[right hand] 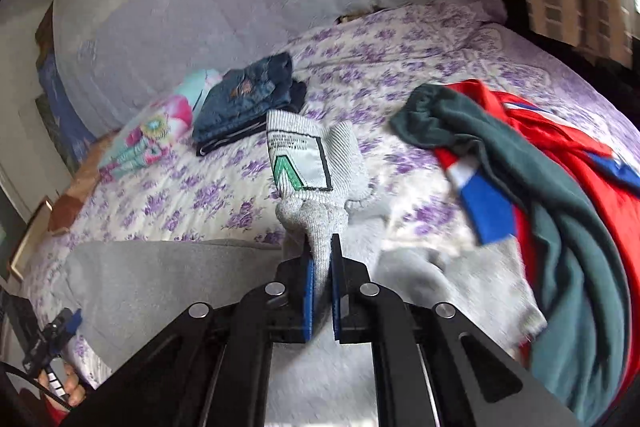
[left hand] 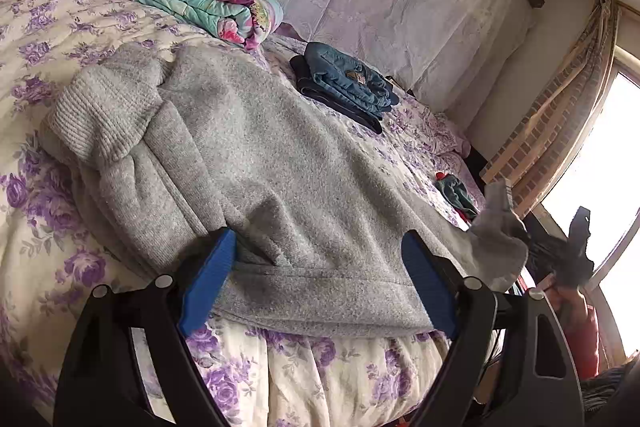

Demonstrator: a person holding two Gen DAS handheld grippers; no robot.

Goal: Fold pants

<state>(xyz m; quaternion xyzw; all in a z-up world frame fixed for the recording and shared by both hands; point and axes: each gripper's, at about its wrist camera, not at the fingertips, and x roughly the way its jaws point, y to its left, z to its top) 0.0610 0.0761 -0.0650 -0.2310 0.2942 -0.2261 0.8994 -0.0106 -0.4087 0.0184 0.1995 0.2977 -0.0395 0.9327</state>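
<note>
Your right gripper (right hand: 321, 247) is clamped on a bunched grey waistband of the pants (right hand: 316, 163), blue pads pressed to either side of the cloth. Above the pinch the fabric stands up and shows a white label (right hand: 300, 163) with a green chevron. More grey cloth spreads flat below, left and right of the jaws, over the floral bedspread (right hand: 192, 195). Folded jeans (right hand: 248, 99) lie farther back, just beside a pink-and-teal quilt (right hand: 160, 135). At right, a dark green garment (right hand: 532, 179) drapes over a red one (right hand: 560, 135) with blue and white patches. Your left gripper (right hand: 52, 343) shows at the lower left edge, small; its jaws can't be read here.
</note>
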